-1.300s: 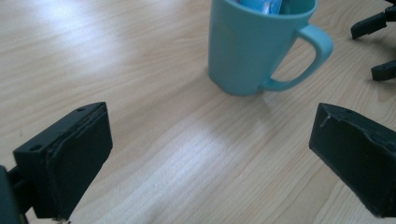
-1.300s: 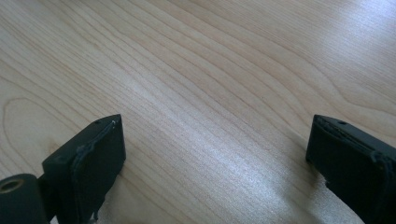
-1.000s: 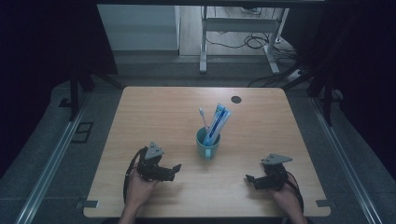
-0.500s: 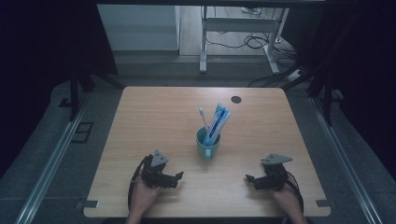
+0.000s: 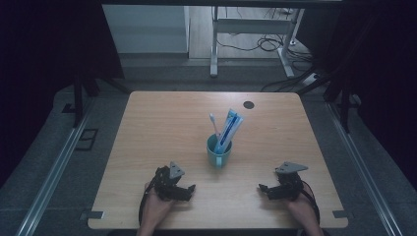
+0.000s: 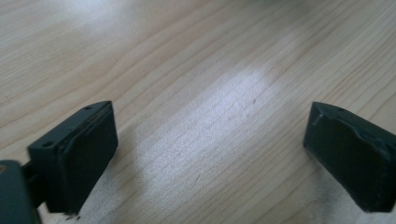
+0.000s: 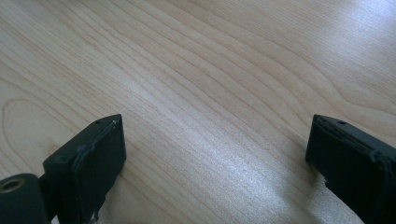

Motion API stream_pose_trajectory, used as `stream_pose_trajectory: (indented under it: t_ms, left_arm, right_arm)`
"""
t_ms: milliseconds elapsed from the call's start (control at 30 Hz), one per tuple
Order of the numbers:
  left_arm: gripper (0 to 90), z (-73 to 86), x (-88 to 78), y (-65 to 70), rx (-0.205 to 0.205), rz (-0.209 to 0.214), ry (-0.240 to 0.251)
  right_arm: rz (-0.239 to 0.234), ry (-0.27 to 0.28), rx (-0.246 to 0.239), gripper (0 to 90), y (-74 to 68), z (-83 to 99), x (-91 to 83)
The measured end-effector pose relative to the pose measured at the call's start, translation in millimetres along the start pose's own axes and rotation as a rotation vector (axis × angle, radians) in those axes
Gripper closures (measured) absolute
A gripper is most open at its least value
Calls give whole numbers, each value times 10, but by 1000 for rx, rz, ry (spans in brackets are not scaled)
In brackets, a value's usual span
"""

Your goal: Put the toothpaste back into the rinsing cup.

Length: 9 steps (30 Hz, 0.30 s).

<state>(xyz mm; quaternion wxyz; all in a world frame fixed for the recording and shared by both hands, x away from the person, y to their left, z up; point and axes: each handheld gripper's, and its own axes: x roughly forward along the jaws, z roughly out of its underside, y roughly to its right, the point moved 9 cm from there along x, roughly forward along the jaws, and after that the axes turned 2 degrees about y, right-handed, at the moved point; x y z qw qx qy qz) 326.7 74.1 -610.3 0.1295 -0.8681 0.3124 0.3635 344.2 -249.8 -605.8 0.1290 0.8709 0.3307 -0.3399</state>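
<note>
My forearms run off the bottom edge of the high view. In the cup (image 5: pixel 218 152), the lower ends of the toothbrush (image 5: pixel 214 124) and the tube (image 5: pixel 228 129) are hidden — its print is too small to read. Both gripper views cut off my fingers (image 6: pixel 77 151) — the bench (image 6: pixel 196 60) blurs farther off.

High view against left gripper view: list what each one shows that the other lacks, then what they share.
High view alone: the teal cup holding a toothbrush and a toothpaste tube, the right gripper, both hands, and the floor around the table.

Left gripper view alone: a close look at the wood grain between its two black jaws, which stand wide apart with nothing between them.

Shared: the left gripper and the wooden table.
</note>
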Motion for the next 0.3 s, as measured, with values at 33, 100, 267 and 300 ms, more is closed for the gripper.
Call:
stream_pose_trajectory:
  t_ms: [33,100,267,300]
  left_arm:
    - [41,2,5,0,-12,10,-5]
    - [36,4,8,-6,-18,11,-8]
    - [24,6,14,-11,-25,6,-13]
    - [17,7,15,-13,-27,5,-14]
  right_arm:
    - [0,0,0,47,0,0,0]
    - [0,0,0,47,0,0,0]
    - [-1,1,0,48,-1,2,0]
    - [0,0,0,48,0,0,0]
